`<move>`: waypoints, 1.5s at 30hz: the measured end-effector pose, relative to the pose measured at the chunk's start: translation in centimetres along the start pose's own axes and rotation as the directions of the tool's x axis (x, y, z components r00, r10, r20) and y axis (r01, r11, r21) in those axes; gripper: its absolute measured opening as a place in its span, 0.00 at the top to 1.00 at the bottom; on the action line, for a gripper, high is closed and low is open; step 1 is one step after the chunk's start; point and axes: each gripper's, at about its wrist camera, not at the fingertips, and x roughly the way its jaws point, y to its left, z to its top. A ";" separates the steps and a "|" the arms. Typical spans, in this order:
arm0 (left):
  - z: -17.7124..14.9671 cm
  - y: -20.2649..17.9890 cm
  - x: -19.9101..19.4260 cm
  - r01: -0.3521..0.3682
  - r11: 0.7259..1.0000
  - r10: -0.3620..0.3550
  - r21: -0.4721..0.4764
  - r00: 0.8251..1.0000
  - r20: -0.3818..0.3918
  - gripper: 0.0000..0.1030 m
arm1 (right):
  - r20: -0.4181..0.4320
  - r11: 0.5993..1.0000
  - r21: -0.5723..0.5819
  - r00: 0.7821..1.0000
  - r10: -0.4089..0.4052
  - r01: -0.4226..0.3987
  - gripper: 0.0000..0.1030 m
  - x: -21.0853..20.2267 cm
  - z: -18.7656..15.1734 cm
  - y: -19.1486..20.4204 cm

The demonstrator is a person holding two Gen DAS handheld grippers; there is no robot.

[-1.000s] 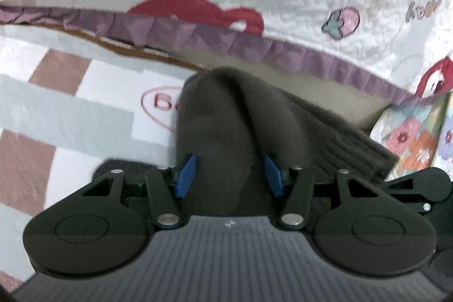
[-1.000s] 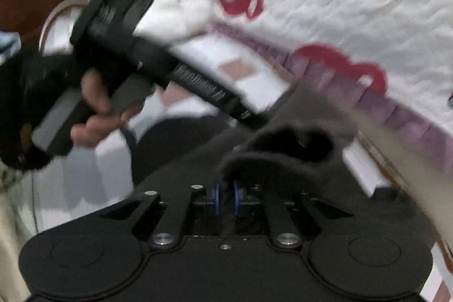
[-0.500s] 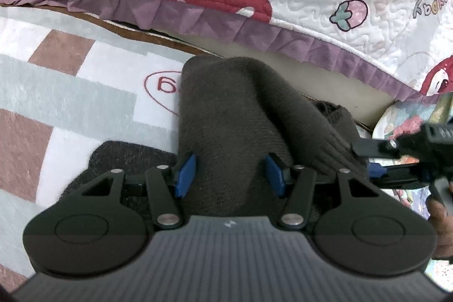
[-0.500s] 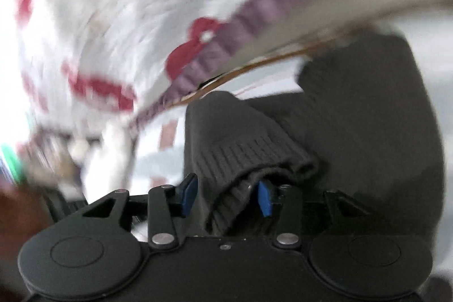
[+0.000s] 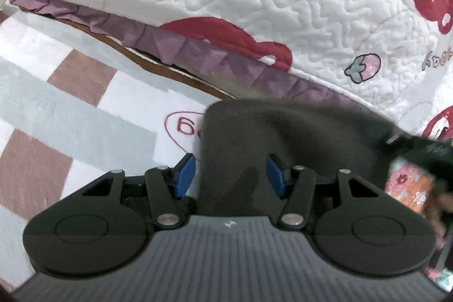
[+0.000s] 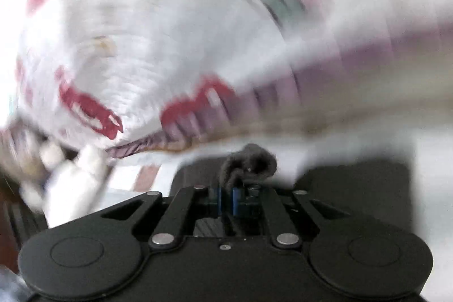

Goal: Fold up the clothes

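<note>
A dark grey knit sweater (image 5: 283, 137) lies on the rug against the foot of the bed. My left gripper (image 5: 230, 178) is open, its blue pads (image 5: 185, 179) wide apart on either side of a fold of the sweater, not pinching it. At the right edge of the left wrist view the right gripper (image 5: 419, 149) shows as a dark blur on the sweater's far side, with a hand (image 5: 441, 200) behind it. In the blurred right wrist view my right gripper (image 6: 226, 197) is shut on a small bunch of the sweater's knit fabric (image 6: 249, 163).
A white quilt with red bear prints (image 5: 254, 4) and a purple ruffle (image 5: 198, 53) hangs down behind the sweater. The rug (image 5: 70, 109) has pink, grey and white squares. A floral cloth (image 5: 410, 186) lies at the right, and a white plush shape (image 6: 73, 183) at the left.
The right gripper went from open around the ribbed cuff to shut on a bunch of the knit and is swinging fast. The cuff is gone from the left view. The left gripper stayed open.
</note>
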 end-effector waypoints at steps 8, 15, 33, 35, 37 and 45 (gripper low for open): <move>-2.1 -4.0 2.7 0.152 0.982 -0.131 0.114 0.977 -0.169 0.46 | 0.140 0.944 -0.080 0.941 -0.308 0.321 0.94 -5.5 1.8 -4.5; -3.9 -5.4 3.3 0.062 0.980 -0.027 0.188 0.983 -0.182 0.44 | -0.069 0.949 0.021 0.948 -0.311 0.313 0.76 -1.8 -2.8 -10.7; -7.0 -5.9 -3.7 -0.010 0.991 0.026 0.130 0.992 -0.124 0.44 | -0.113 0.980 0.194 0.993 -0.026 0.048 0.64 -13.4 -14.0 -5.7; -7.8 -6.2 -4.5 -0.032 0.989 0.050 0.143 0.991 -0.126 0.44 | -0.136 0.979 0.199 0.990 -0.021 0.048 0.61 -12.9 -14.5 -5.3; -8.3 -6.3 -4.9 -0.040 0.988 0.059 0.149 0.990 -0.127 0.44 | -0.156 0.980 0.188 0.987 -0.033 0.062 0.59 -12.4 -14.7 -4.9; -9.2 -6.6 -6.0 -0.044 0.985 0.068 0.167 0.988 -0.138 0.44 | -0.120 0.990 -0.067 0.984 -0.130 0.123 0.91 -13.1 -14.9 -0.7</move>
